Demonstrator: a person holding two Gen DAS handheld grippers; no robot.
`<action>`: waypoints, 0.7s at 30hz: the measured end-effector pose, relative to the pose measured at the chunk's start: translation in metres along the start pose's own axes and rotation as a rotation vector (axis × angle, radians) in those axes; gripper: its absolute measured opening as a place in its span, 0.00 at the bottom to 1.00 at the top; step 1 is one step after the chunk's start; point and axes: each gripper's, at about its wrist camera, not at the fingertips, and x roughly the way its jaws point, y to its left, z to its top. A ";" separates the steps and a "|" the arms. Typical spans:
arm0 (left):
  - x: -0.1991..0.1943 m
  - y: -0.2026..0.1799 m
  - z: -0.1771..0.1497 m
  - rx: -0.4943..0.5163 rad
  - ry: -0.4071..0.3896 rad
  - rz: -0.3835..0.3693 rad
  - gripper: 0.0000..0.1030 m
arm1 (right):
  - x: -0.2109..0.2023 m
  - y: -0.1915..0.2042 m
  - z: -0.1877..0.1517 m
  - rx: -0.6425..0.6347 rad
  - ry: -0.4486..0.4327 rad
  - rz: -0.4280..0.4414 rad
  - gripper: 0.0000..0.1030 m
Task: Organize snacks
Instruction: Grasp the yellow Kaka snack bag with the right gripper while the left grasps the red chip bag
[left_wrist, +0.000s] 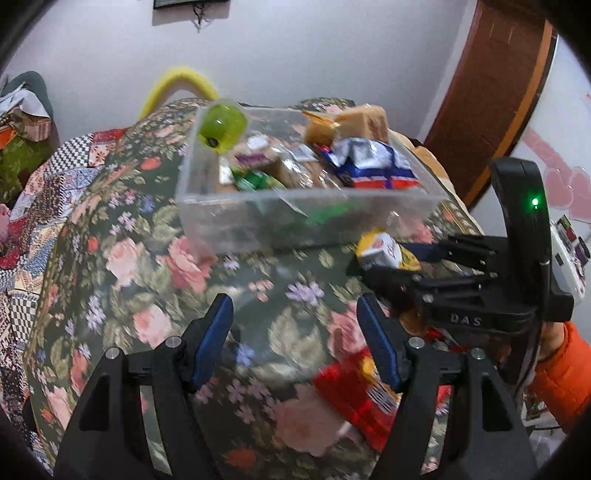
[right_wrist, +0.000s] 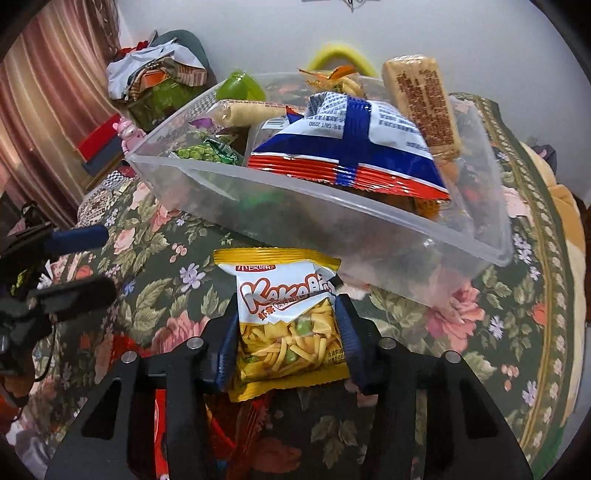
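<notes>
yellow kakabro packet (right_wrist: 290, 325) clamped in right gripper (right_wrist: 286, 332) fingers.

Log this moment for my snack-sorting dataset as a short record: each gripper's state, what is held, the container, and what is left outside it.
right gripper: shut on yellow Kaka snack packet, held just short of the bin's near wall
left gripper: open, holding nothing, above the floral tablecloth
container: clear plastic bin on the tablecloth
bin contents: blue, white and red bag, green pea packet, beige wrapped bar, others unclear
left outside: red packet on the cloth near the left gripper
</notes>
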 end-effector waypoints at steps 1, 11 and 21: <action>-0.001 -0.003 -0.002 0.001 0.008 -0.010 0.67 | -0.004 0.000 -0.003 -0.003 -0.007 -0.009 0.43; -0.008 -0.046 -0.030 0.088 0.088 -0.075 0.72 | -0.065 -0.014 -0.038 0.039 -0.066 -0.064 0.43; 0.000 -0.067 -0.059 0.150 0.165 -0.058 0.77 | -0.089 -0.022 -0.071 0.113 -0.064 -0.043 0.43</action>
